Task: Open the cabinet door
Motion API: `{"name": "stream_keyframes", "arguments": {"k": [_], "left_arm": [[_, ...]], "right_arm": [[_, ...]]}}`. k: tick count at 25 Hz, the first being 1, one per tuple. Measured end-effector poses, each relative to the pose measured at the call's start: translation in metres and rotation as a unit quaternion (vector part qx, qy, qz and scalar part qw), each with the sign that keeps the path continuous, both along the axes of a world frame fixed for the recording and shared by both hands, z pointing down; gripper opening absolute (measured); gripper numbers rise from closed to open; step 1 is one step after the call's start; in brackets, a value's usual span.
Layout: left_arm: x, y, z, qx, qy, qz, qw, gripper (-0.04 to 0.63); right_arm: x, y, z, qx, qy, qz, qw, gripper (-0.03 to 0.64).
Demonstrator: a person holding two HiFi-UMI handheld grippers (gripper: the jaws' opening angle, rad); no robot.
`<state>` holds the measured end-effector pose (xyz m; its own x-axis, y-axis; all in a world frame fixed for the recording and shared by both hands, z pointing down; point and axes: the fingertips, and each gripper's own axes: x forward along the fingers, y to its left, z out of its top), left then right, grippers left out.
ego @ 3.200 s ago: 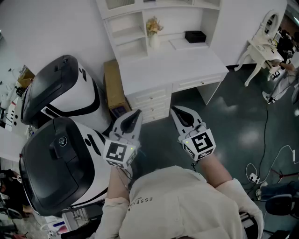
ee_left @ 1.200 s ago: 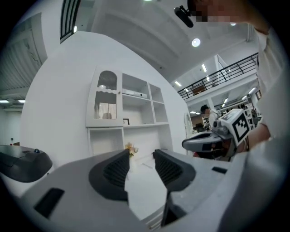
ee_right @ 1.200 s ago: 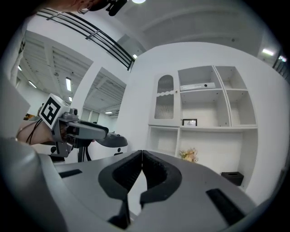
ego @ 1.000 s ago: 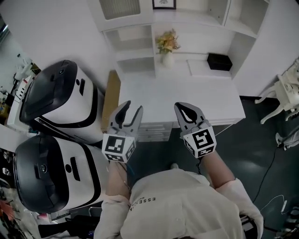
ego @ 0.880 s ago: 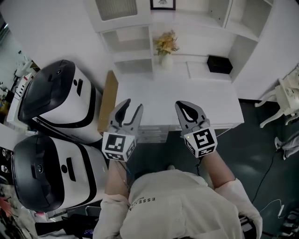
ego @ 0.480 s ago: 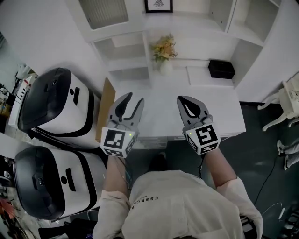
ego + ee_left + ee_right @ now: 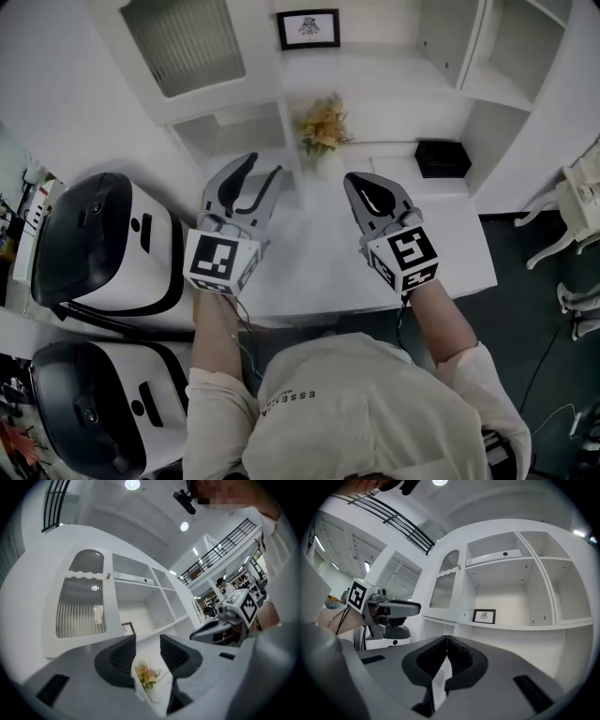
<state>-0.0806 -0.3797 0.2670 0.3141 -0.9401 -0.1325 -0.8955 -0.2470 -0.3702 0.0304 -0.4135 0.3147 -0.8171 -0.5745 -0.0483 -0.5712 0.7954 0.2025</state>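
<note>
A smooth white desk unit [image 7: 309,246] with open shelves carries the cabinet door [image 7: 183,42] at its upper left, a shut, arched panel of ribbed glass. Below it the left gripper [image 7: 261,169] hovers with grey jaws spread on nothing, while the right gripper [image 7: 356,183] has its jaws pressed together.

The left tool [image 7: 251,180] is held out ahead of the torso on the bare left forearm [image 7: 214,328], with its two jaws apart and nothing between them. The right tool [image 7: 360,190] is held level with it and a little apart, on the right forearm [image 7: 441,323]. Its jaws are pressed together and grip nothing.
</note>
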Motion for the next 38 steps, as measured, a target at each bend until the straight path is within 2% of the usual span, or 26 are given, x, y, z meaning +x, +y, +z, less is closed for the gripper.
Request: {"name": "stream_keyframes", "arguments": {"k": [5, 15, 24, 32, 38], "left_arm": [[-0.019, -0.039, -0.050, 0.032, -0.040, 0.003, 0.9987, 0.158], [-0.045, -0.089, -0.168, 0.103, -0.090, 0.002, 0.9906, 0.158], [-0.056, -0.131, -0.256, 0.103, -0.178, -0.062, 0.9766, 0.158], [-0.052, -0.149, -0.298, 0.098, -0.214, -0.107, 0.9660, 0.158], [-0.052, -0.154, -0.314, 0.107, -0.222, -0.133, 0.9600, 0.153]], "right_arm": [[-0.020, -0.027, -0.016, 0.005, 0.001, 0.007, 1.000, 0.015], [-0.049, -0.069, -0.042, 0.025, 0.001, 0.025, 0.999, 0.015], [-0.060, -0.082, -0.075, 0.059, -0.015, 0.030, 0.998, 0.015], [-0.046, -0.092, -0.079, 0.063, -0.025, 0.046, 0.997, 0.015], [-0.037, -0.098, -0.075, 0.056, -0.028, 0.054, 0.997, 0.015]]}}
